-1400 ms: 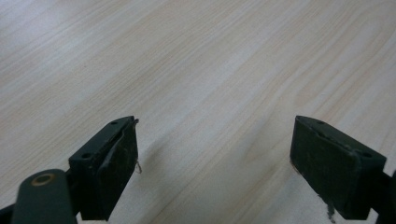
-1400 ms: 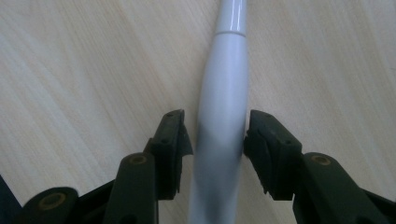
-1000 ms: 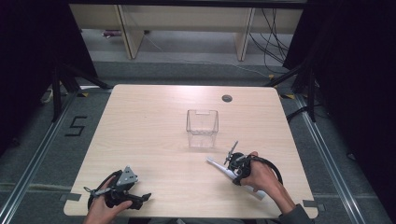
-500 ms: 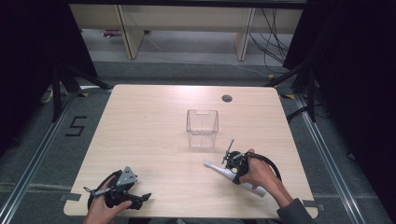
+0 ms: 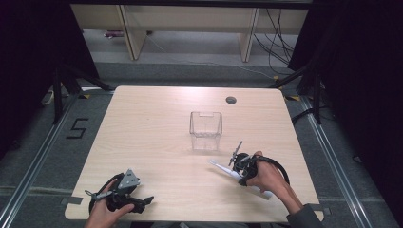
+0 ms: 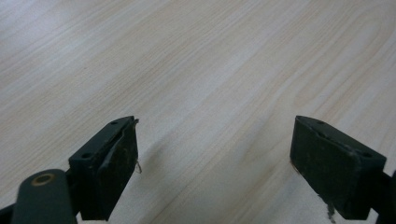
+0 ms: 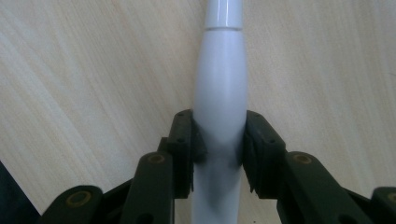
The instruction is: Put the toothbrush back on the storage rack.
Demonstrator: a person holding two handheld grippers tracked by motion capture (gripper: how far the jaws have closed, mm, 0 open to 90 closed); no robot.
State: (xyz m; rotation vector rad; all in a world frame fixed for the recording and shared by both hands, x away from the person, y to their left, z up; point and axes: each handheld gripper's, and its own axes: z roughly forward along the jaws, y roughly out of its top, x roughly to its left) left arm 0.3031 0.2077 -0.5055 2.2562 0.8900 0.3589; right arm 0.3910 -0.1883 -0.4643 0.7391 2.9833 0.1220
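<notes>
Right gripper (image 7: pixel 218 140) clamped on white handle (image 7: pixel 219 93) lying on table (image 5: pixel 152 133), near clear container (image 5: pixel 206 130). Left gripper (image 6: pixel 215 154) jaws apart over bare wood.

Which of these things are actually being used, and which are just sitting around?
In use: white handle, clamped in the right tongs; clear box standing close ahead, probably.
Sitting around: left tongs, open over bare table; round hole near the far edge.

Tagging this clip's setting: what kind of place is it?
Likely a lab recording station: a bare wooden table between floor rails, dark curtains at the sides, and loose cables by shelving behind.
</notes>
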